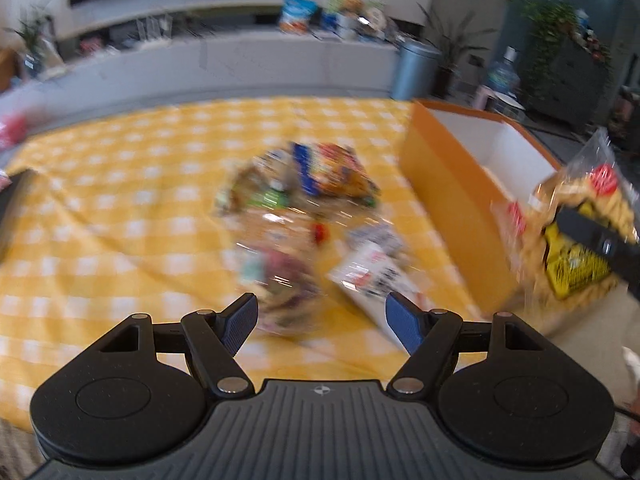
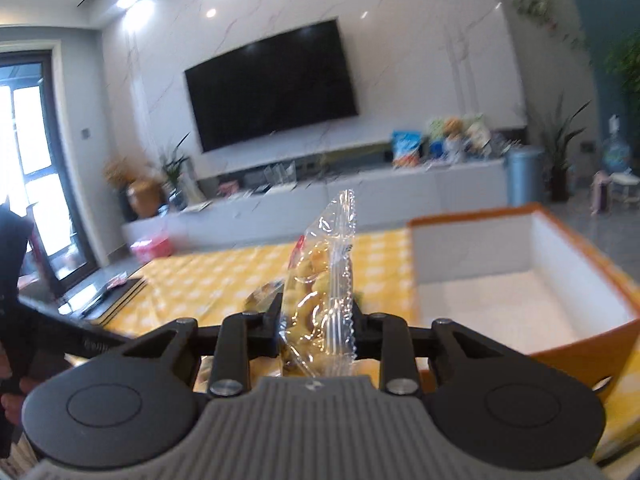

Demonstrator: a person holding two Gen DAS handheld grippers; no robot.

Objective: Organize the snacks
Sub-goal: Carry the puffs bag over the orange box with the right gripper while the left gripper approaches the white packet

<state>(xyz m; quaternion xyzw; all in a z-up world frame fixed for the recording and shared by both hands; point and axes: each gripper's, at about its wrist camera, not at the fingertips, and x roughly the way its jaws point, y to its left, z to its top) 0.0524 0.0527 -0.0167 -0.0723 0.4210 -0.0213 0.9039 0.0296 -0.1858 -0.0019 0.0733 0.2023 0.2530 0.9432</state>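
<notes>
Pinching crinkly clear cookie bag (image 2: 320,292), right gripper (image 2: 316,332).

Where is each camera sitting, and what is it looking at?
Left wrist view: it sits on the open left gripper, looking down at the blurry snack pile on the yellow checked cloth; the right gripper's finger shows at the right edge.
Right wrist view: it sits on the right gripper, shut on a clear cookie bag, facing the TV; a hand shows at the left edge.
Both views show the orange box, the cloth and the cookie bag.
</notes>
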